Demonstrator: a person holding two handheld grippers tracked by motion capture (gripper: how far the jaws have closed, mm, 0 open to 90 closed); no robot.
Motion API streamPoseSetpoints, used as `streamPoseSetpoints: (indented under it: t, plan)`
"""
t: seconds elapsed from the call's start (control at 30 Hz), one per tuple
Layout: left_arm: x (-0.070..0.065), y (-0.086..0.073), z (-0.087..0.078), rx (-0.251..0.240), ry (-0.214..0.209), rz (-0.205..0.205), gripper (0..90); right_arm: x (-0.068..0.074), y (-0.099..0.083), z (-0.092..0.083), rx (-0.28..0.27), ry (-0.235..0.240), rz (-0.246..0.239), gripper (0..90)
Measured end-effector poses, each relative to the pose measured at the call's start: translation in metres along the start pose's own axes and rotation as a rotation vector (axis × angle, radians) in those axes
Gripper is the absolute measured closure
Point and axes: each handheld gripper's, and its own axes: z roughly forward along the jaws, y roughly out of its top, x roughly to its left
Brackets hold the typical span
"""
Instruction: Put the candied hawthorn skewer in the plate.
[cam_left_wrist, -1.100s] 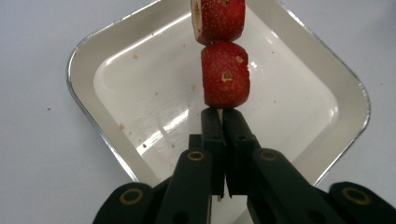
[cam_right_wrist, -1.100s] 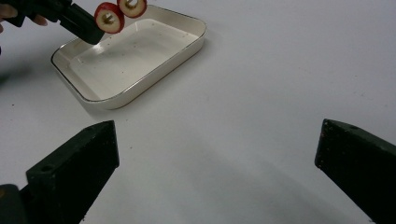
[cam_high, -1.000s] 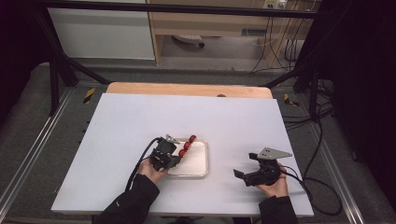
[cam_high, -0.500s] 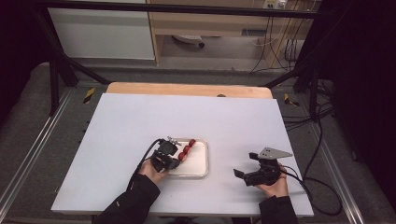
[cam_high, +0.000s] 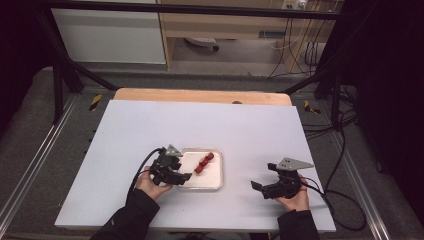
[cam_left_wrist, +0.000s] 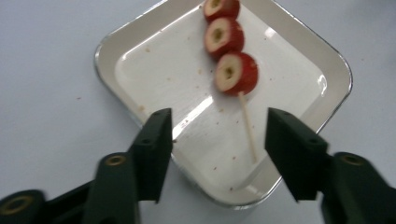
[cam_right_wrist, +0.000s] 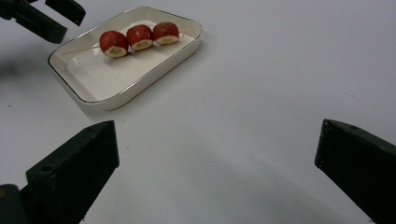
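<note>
3 round glossy fruits (cam_left_wrist: 229, 72) (wooden skewer (cam_left_wrist: 248, 128))

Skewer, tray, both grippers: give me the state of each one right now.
skewer: lying flat in the tray, three red pieces threaded on it, released.
tray: flat on the table, crumbs inside.
left gripper: jaws have just been opening, stick end below the gap, not pressed.
right gripper: open, holding nothing, over bare table.

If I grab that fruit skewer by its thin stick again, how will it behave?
The skewer of three red fruit pieces would probably droop at the fruit end, since all the weight sits there. Its thin wooden stick looks snappable. In the white rectangular tray it may roll, the pieces being round.
</note>
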Motion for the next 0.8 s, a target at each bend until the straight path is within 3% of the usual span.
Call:
streamPoseSetpoints:
  t: [0.1,0.27,0.4,0.8]
  plan:
    - [0.007,-0.012,-0.013,-0.043,0.004,0.019,32.6,0.0,0.0,-0.001,-0.004,-0.003,0.0,0.3]
    - [0.02,-0.034,-0.03,-0.102,-0.013,0.018,24.1,-0.001,0.0,-0.002,-0.002,-0.009,0.0,0.3]
    - [0.031,-0.054,-0.041,-0.132,0.01,0.009,17.7,-0.001,-0.001,-0.002,0.003,-0.012,-0.006,0.3]
    - [0.059,-0.105,-0.05,-0.201,-0.006,-0.048,16.1,0.0,-0.004,0.002,0.041,-0.005,-0.01,0.3]
